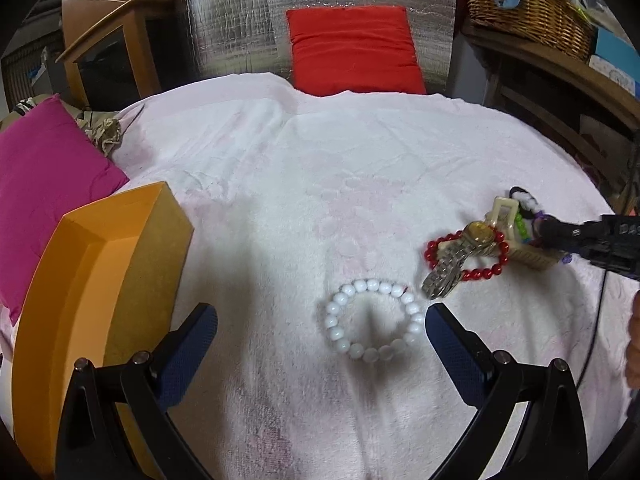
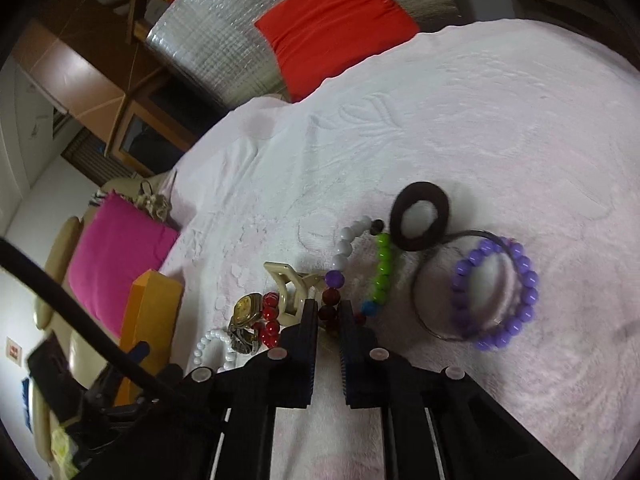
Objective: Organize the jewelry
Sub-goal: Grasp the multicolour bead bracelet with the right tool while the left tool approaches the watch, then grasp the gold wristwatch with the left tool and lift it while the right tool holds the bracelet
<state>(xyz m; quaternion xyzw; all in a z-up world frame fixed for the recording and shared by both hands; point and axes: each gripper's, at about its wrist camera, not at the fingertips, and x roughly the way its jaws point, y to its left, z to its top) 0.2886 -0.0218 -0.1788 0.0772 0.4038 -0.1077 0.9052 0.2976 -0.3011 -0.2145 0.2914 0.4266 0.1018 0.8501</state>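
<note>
My left gripper is open above a white bead bracelet that lies on the pale pink cloth. An open orange box stands at its left. A gold watch, a red bead bracelet and a cream hair clip lie in a pile at the right. My right gripper is shut on a multicoloured bead bracelet. A purple bead bracelet, a thin dark bangle and a brown hair tie lie to its right.
A magenta cushion lies at the left and a red cushion at the back against a silver foil panel. A wicker basket sits on a wooden shelf at the back right.
</note>
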